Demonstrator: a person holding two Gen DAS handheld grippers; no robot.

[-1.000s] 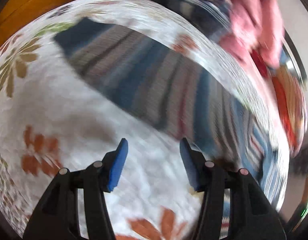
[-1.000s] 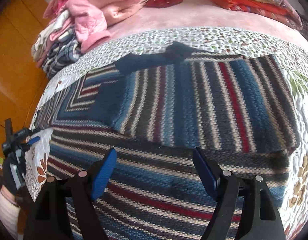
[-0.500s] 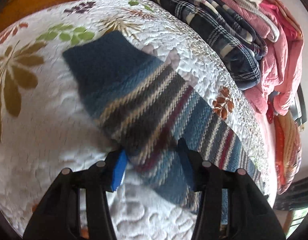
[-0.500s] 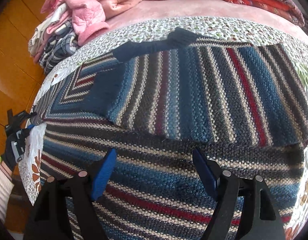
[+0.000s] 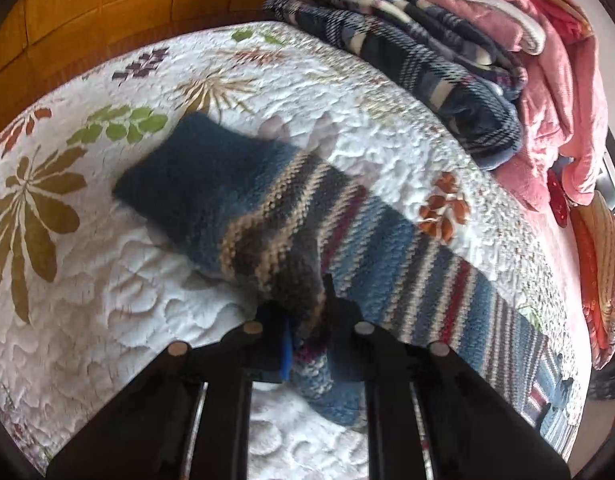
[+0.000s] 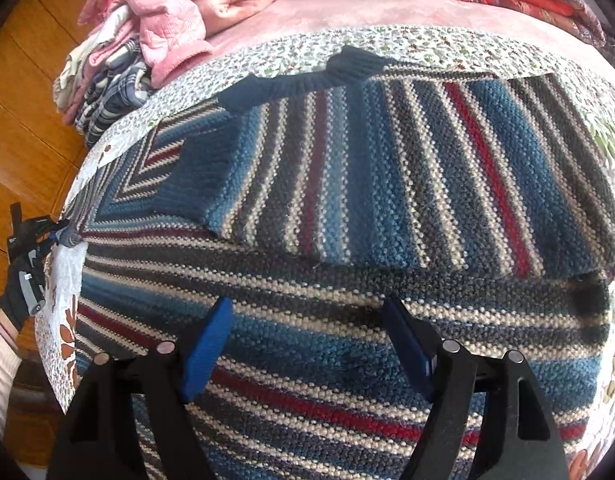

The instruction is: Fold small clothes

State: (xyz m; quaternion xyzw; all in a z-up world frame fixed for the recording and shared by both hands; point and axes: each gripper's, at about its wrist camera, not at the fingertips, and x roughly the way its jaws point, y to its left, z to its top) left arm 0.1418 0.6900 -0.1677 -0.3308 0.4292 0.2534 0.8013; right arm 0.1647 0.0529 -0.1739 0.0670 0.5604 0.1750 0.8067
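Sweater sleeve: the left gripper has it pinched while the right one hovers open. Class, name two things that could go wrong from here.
1. The left gripper pinches only a bunched edge of the sleeve, so it could slip out during the fold.
2. The right gripper is open above the sweater, pinning nothing, so pulling the sleeve might drag the body and undo the fold already lying on it.

Soft daylight, even; faint shadows. Heavy fisheye bending and dark vignette at rims. Left wrist view motion-blurred; right wrist view sharp.
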